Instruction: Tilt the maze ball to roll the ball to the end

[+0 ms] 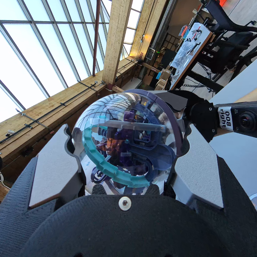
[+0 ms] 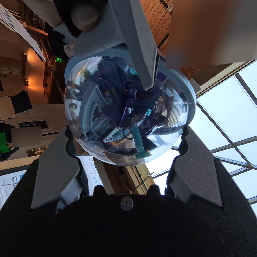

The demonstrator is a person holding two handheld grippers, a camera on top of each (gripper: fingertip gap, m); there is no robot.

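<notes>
The maze ball [image 1: 125,144] is a clear sphere with teal, grey, dark blue and purple tracks inside and a purple ring around its middle. It is held up in the air and tilted. My left gripper [image 1: 129,139] is shut on it, one finger on each side. My right gripper [image 1: 205,115] comes in from the upper right and grips the ball's far side at the ring. In the right wrist view the maze ball [image 2: 128,111] sits between my right gripper's [image 2: 125,130] fingers, and a left gripper finger [image 2: 139,48] crosses its top. A small metal ball [image 2: 73,106] lies at the sphere's left side beside a grey track.
Both cameras look upward at skylight panes [image 1: 34,55] and wooden beams [image 1: 116,41]. A long white-topped table with tools [image 1: 190,45] and dark frames stand at the right. A person's fingers [image 2: 83,18] hold the left gripper. Papers [image 2: 8,185] lie at the lower left.
</notes>
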